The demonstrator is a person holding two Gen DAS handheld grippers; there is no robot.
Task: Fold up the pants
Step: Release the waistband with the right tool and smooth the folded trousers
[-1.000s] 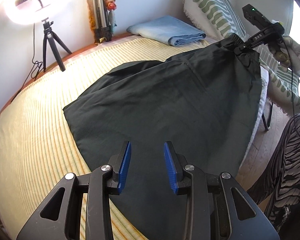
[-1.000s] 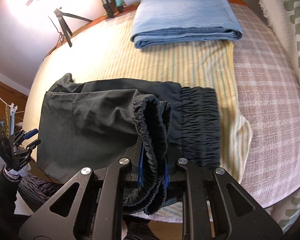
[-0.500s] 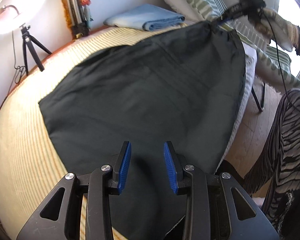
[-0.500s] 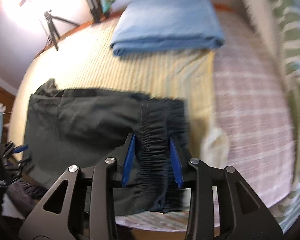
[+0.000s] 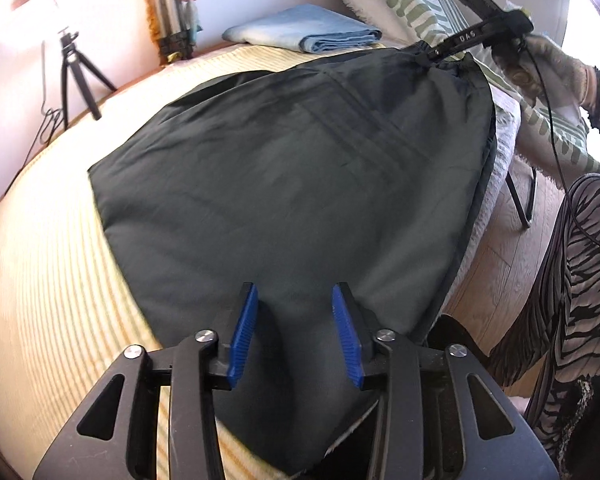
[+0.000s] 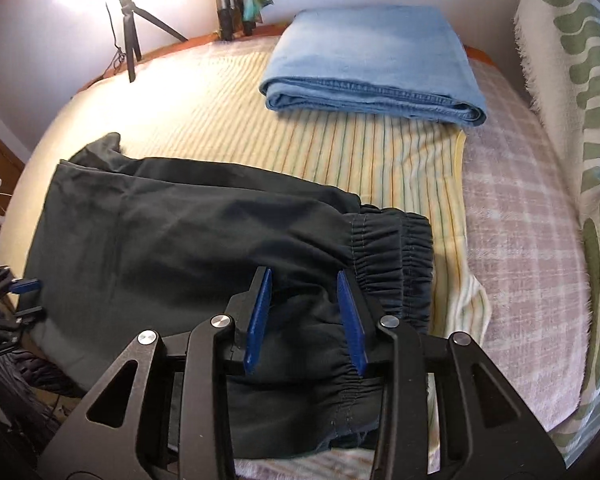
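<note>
Dark green-black pants [image 5: 300,184] lie spread on the yellow striped bed cover [image 5: 52,264]. In the right wrist view the pants [image 6: 188,248] lie flat with the gathered elastic waistband [image 6: 392,260] at the right. My left gripper [image 5: 296,328] is open above the leg end of the pants, holding nothing. My right gripper [image 6: 304,312] is open just above the waistband, and it also shows in the left wrist view [image 5: 480,36] at the far waist end. The left gripper shows small at the left edge of the right wrist view [image 6: 20,296].
Folded blue jeans [image 6: 376,64] lie at the back of the bed. A lamp on a tripod [image 6: 132,32] and a folded tripod [image 6: 228,4] stand by the wall. Green patterned pillows [image 6: 580,120] line the right side. The bed edge and wooden floor [image 5: 500,248] are at the right.
My right gripper opened and let go of the waistband, which now lies flat on the bed. The pants have settled flatter. My left gripper stayed open over the leg end.
</note>
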